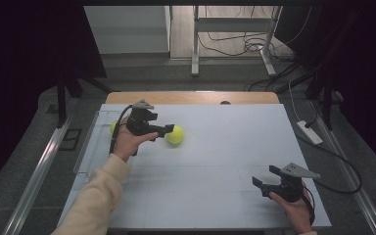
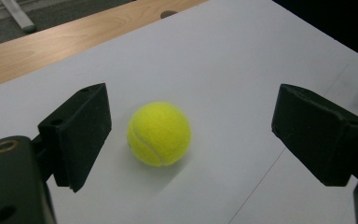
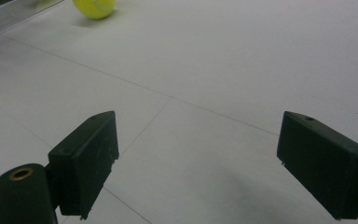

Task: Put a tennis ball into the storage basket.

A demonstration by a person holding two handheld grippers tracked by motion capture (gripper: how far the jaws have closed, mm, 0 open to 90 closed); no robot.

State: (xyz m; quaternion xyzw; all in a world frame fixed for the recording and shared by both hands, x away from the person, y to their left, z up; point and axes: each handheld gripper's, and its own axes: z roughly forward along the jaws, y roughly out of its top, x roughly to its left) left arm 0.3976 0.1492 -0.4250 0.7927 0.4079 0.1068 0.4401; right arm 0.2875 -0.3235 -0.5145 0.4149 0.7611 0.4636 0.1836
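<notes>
Work surface: I am working over a white table top (image 1: 210,161) with a strip of bare wood (image 1: 191,97) along its far edge.
Left gripper position: my left gripper (image 1: 169,130) is over the far left part of the table, carried in my left hand (image 1: 127,139), jaws pointing toward the table's right.
Left gripper state: the jaws stand wide apart and grip nothing. In the left gripper view, my left gripper (image 2: 191,126) has clear table showing between each pad and the ball.
Tennis ball: the yellow-green tennis ball (image 1: 175,134) rests on the table just ahead of my left gripper's jaws. In the left gripper view the tennis ball (image 2: 159,134) lies between the two jaws, nearer the one on the left of that view and touching neither.
Second ball: another yellow-green ball (image 1: 112,128) shows partly behind my left hand, at the table's left edge.
Tray: a clear shallow tray (image 1: 89,147) lies along the left edge of the table, beside my left forearm.
Right gripper position: my right gripper (image 1: 265,178) is over the near right corner of the table, held in my right hand (image 1: 296,205), well apart from the tennis ball.
Right gripper state: the jaws are spread wide with nothing between them. The right gripper view shows my right gripper (image 3: 196,163) over bare table, with the tennis ball (image 3: 94,8) far off at the top edge.
</notes>
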